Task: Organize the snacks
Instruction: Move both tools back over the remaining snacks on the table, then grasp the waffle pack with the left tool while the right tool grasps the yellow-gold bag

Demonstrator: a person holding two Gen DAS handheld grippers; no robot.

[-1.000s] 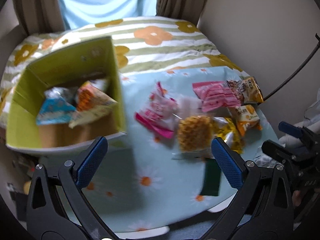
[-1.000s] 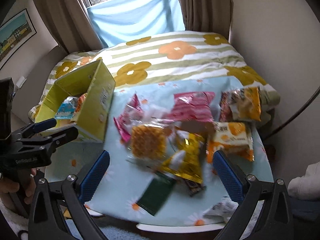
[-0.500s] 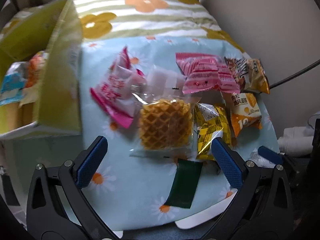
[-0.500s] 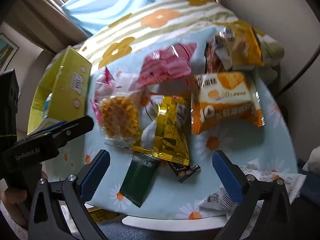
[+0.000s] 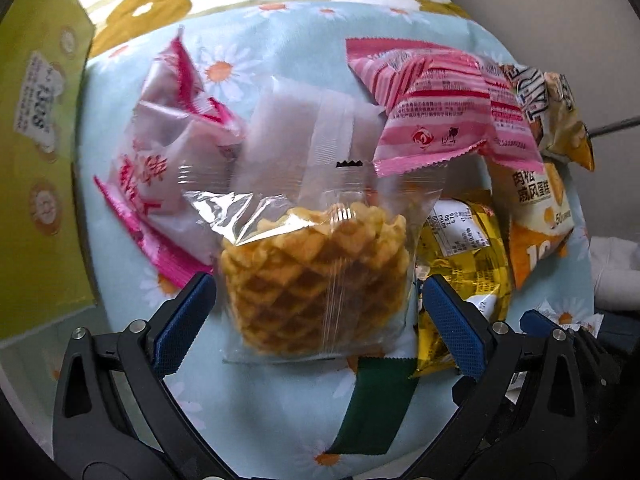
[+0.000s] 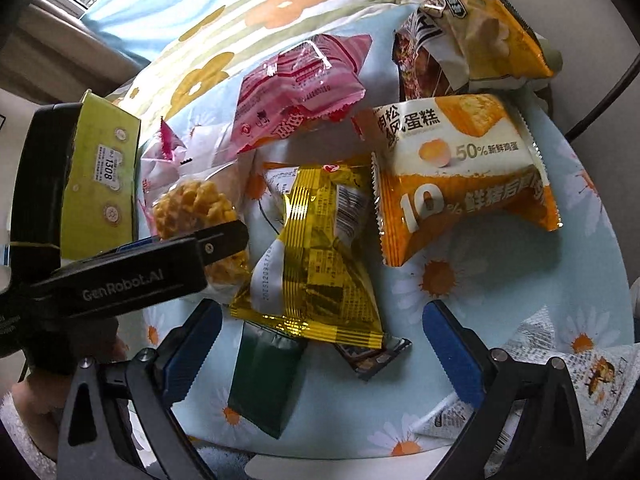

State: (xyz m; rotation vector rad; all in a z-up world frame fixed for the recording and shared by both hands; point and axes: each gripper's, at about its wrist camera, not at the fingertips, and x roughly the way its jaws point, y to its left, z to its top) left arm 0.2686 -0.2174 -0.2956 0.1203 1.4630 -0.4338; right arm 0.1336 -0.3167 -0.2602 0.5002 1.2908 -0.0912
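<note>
I had the left gripper spread wide with its blue pads either side of the clear plastic packet holding the golden waffle-patterned biscuit, which lay on the daisy-print cloth near the yellow-green cardboard box, because I judged it the handiest snack to pick up and box. The right gripper, equally wide and gripping nothing, hung over the crinkled yellow foil packet, which overlapped the flat dark green sachet, so I could take that one afterwards.
</note>
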